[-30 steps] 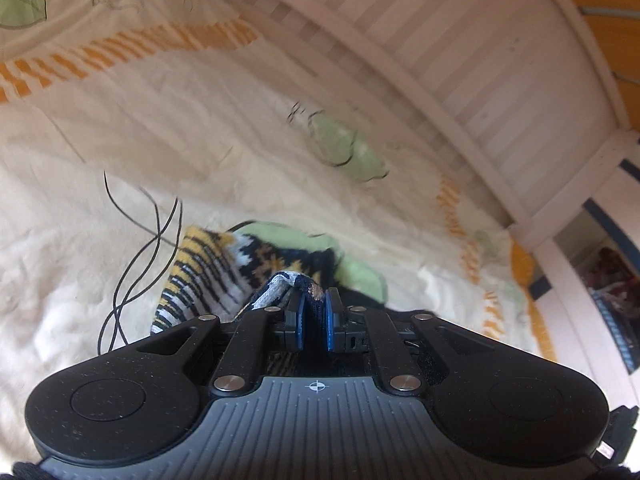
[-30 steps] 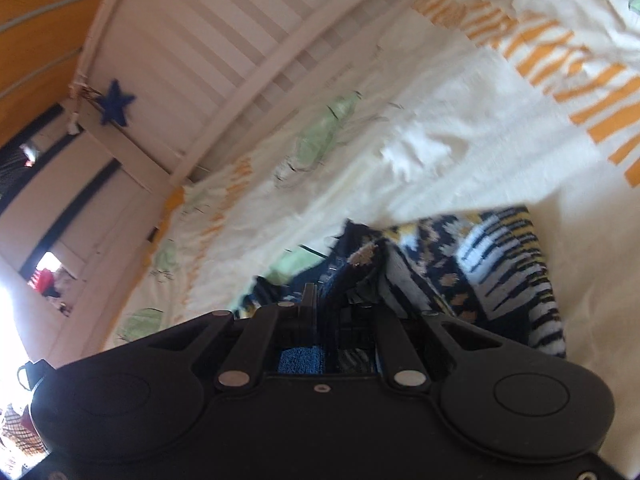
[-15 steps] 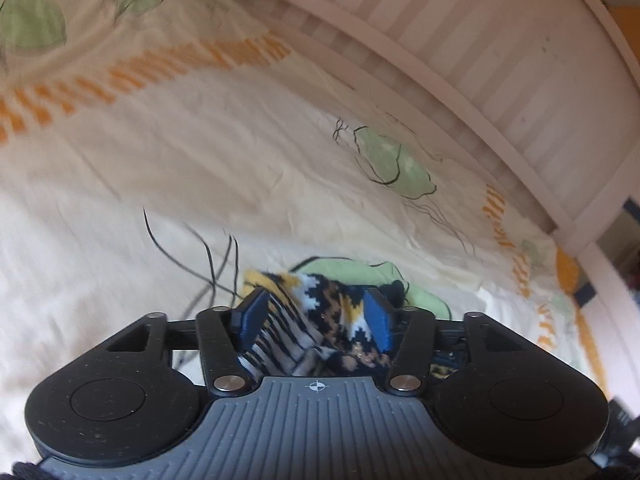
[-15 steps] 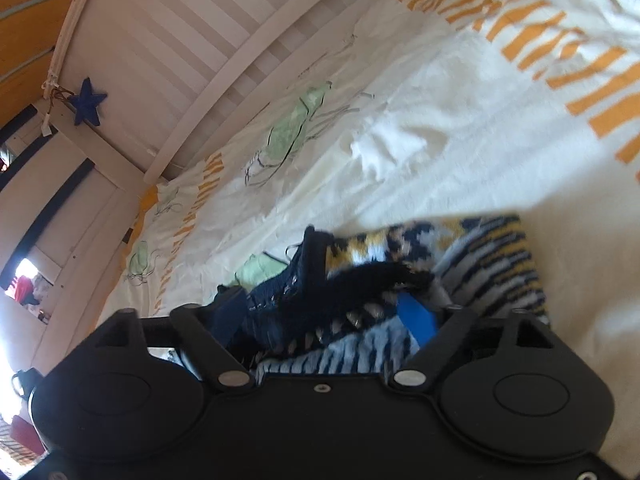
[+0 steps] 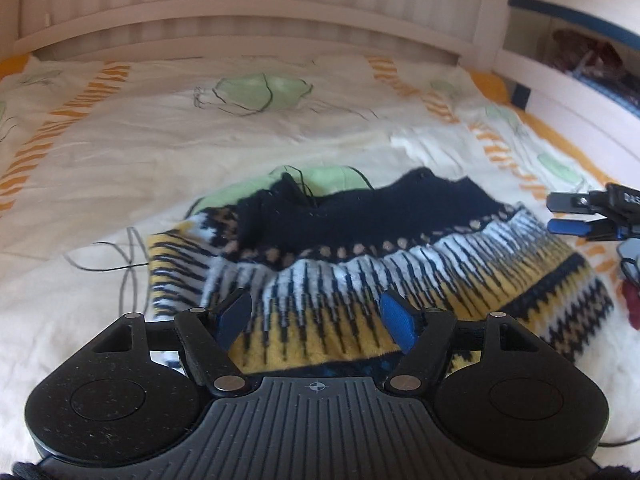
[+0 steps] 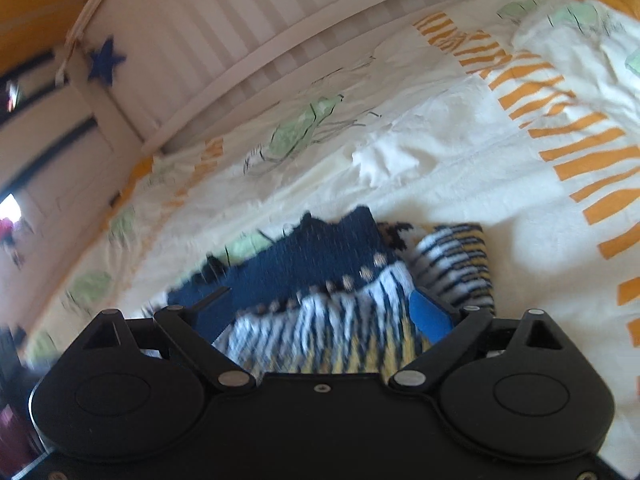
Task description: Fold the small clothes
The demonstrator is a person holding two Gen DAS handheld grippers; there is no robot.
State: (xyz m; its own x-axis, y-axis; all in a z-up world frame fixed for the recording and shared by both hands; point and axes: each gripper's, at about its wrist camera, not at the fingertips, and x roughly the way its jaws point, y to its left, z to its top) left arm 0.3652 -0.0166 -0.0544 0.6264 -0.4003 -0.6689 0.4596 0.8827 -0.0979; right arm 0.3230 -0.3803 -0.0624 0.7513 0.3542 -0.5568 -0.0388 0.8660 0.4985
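1. Left wrist view: your left hand-held gripper [image 5: 316,316] is spread wide and holds nothing, its blue pads [image 5: 396,320] just above the small knitted sweater in navy, white and yellow [image 5: 380,256].
2. The sweater lies folded over on the cream bedsheet with orange stripes and green leaves [image 5: 160,140], near the white slatted bed rail [image 5: 240,20].
3. Your right hand-held gripper [image 6: 324,312] is also spread, empty, over the same sweater.
4. You appear to be between folds, with nothing gripped.
5. Next, you likely need a fresh pinch on one edge; the thick knit may bunch or spring open.
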